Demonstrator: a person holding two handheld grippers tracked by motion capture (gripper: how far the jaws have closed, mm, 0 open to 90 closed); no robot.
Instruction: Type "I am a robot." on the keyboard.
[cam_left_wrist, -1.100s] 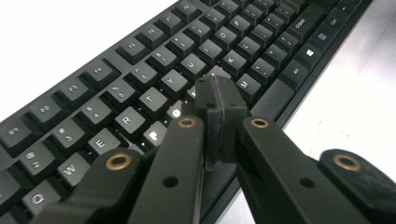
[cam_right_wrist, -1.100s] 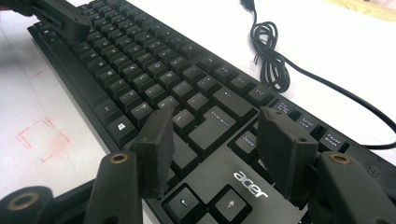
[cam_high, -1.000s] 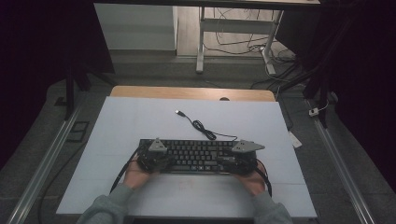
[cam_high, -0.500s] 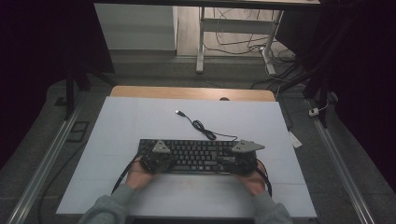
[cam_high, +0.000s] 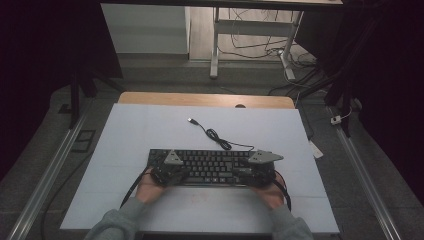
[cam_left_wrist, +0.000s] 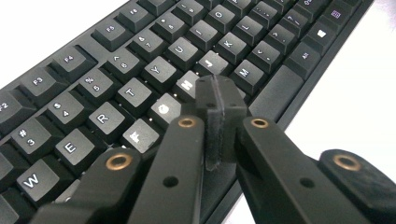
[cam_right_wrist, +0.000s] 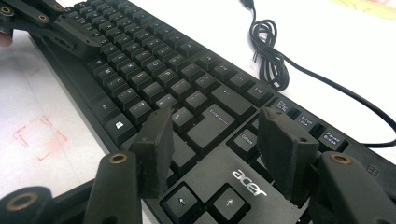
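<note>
Landmark is the black keyboard, lying flat on the white table sheet, near the person's edge and roughly centred.

Far left of it: nothing but bare sheet.

At the keyboard's left end, the left gripper sits low over the letter keys, jaws pressed flat together with nothing between them. In the left gripper view the shut tip is right over the home row, beside H and J, just past the G key. Can't tell whether it touches a keycap or hovers just above it. Looks like a key-press pose.

Mid keyboard, far side: its cable runs away from the back edge in a loose coil, with the USB plug lying free on the sheet, not plugged in.

At the keyboard's right end, the right gripper has its jaws standing apart, gripping nothing. In the right gripper view they straddle the area above the arrow keys, with the Enter key just beyond.

Risks, as a judgement: the shut left tip is wider than the gap between keys, so a slightly off-centre push would probably catch two keys at once. A slanted push could slide the keyboard on the smooth sheet, since neither gripper grips it. The open right jaws could snag a keycap edge if lowered or dragged sideways.
</note>
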